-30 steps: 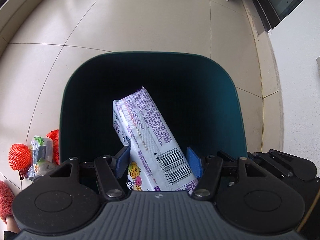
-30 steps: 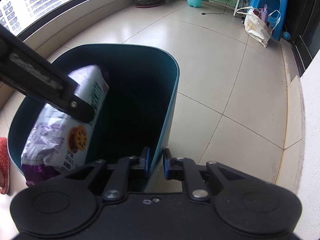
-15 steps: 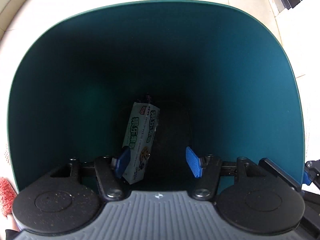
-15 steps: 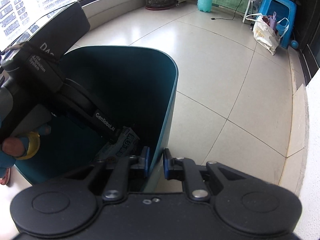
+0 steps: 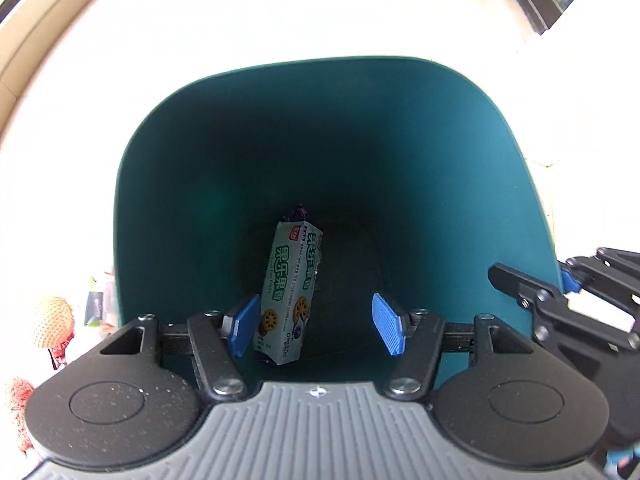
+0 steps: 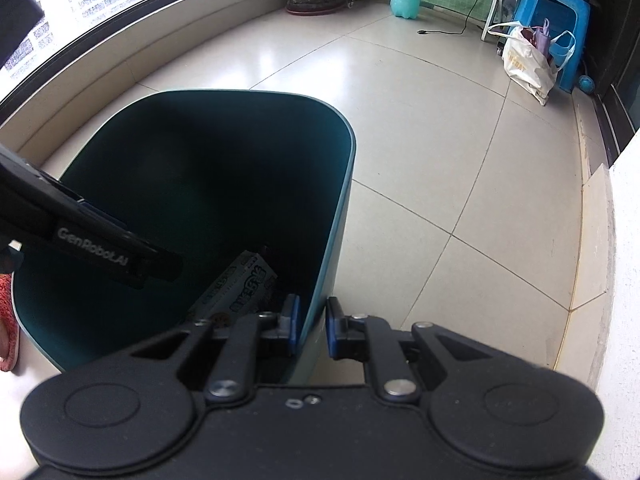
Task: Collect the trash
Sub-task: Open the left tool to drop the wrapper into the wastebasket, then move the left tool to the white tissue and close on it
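Biscuit packet lying in the teal bin, one tool released above it, the other clamping the rim.

The left tool (image 5: 316, 330) is hanging over the mouth of the teal bin (image 5: 460, 152) with its blue pads spread wide and nothing between them. The biscuit packet (image 5: 290, 290) is resting deep inside on the bin's bottom, leaning on its long side. The right tool (image 6: 310, 328) is pinching the bin's right wall, one pad inside and one outside. On the tiled floor (image 6: 460, 152) left of the bin, a red mesh ball (image 5: 52, 322) and some wrappers (image 5: 96, 308) are lying.
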Demonstrator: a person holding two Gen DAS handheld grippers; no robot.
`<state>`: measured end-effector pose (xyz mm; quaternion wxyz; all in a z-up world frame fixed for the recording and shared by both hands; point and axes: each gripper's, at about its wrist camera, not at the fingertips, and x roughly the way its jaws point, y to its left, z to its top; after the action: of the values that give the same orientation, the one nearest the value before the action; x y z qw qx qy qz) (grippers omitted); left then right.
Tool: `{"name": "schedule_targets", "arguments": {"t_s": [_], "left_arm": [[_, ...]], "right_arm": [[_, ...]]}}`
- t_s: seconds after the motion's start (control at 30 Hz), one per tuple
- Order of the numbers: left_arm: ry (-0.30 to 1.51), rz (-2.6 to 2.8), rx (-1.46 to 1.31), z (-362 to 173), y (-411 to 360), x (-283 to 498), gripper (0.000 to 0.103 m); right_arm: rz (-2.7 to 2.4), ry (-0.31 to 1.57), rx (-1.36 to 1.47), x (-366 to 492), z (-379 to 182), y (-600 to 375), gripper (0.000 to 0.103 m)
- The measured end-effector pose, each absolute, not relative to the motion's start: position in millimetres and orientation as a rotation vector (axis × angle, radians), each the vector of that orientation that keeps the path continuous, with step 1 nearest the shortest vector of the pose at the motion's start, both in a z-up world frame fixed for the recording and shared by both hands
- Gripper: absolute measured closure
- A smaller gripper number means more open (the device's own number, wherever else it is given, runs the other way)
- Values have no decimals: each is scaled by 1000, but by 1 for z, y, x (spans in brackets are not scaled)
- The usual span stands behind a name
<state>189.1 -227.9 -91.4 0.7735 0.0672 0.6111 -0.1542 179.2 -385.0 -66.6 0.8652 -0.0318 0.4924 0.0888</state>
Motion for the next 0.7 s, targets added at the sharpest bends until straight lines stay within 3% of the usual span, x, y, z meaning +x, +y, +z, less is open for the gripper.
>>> {"name": "schedule_targets", "arguments": {"t_s": [0.7], "left_arm": [[1171, -368, 103, -23, -167, 132, 37]], "right_arm": [[157, 1049, -82, 172, -67, -369, 92]]}}
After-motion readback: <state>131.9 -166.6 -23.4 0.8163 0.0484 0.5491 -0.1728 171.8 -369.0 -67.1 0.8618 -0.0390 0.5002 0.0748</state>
